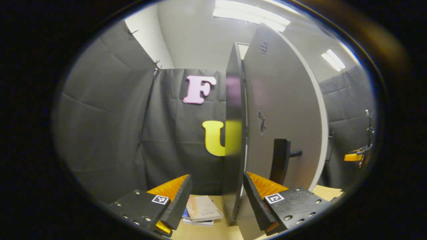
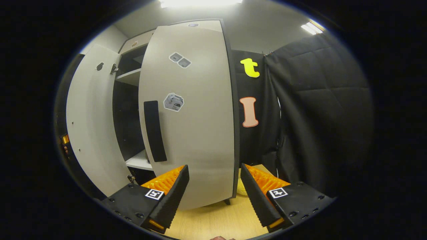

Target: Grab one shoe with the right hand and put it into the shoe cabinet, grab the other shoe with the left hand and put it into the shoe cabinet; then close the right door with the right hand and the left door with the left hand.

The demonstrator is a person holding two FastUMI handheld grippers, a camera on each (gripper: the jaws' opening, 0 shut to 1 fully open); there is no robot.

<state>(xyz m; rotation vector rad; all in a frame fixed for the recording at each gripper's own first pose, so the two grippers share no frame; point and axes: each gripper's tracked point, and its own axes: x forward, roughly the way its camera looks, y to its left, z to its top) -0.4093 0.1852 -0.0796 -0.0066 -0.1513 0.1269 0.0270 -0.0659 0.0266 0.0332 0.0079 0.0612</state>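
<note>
In the right gripper view, the right door [image 2: 193,110] is standing before the cabinet [image 2: 128,110], the left door [image 2: 88,126] swinging open at its left.

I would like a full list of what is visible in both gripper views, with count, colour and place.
cabinet doors: two, light grey, both open; right one nearest in right gripper view
door handles: two, black, one per door
shelves: at least two, white, inside cabinet
stickers: a few, grey-white, on right door
booklets: small stack, pale, on floor
floor: wooden, light
left gripper: open, astride left door edge
right gripper: open, before right door
</note>
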